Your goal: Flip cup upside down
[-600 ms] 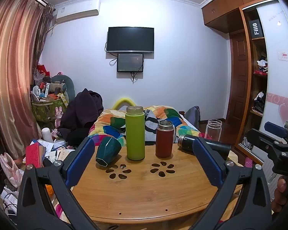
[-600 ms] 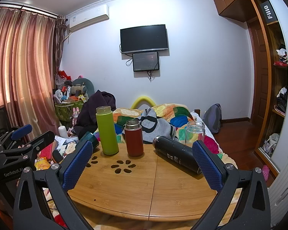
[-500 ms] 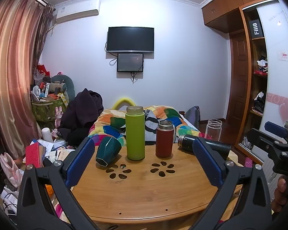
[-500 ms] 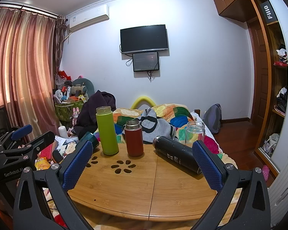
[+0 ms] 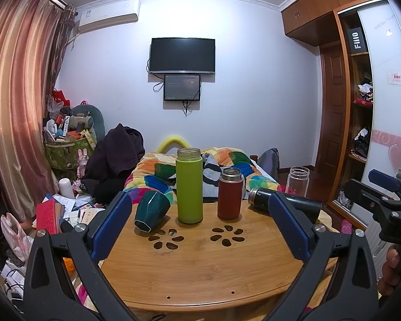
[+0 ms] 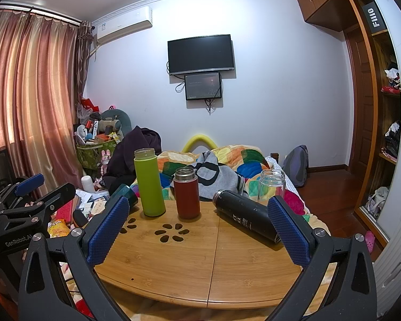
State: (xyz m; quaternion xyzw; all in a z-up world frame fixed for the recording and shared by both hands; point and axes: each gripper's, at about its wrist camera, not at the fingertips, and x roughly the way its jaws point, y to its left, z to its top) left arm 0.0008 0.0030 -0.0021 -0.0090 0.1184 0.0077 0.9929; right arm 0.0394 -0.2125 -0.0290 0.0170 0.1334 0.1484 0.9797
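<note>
Left gripper [image 5: 200, 228] and right gripper [image 6: 197, 231] both had jaws spread wide, nothing between the blue ribbed pads, hovering at the near edge of the round bamboo table [image 5: 200, 270]. No change from half a second ago. Dark teal faceted cup [image 5: 151, 211] lay tipped on its side at table's far left, just beside the upright green bottle [image 5: 189, 186]. Black flask [image 6: 244, 218] lay sideways, red flask [image 6: 186, 194] upright.

A black box [image 5: 356, 41] on the wardrobe's top shelf reads "FiiO". The left gripper [image 6: 21, 211], seen from the right wrist view, bears "GenRobot.AI".
</note>
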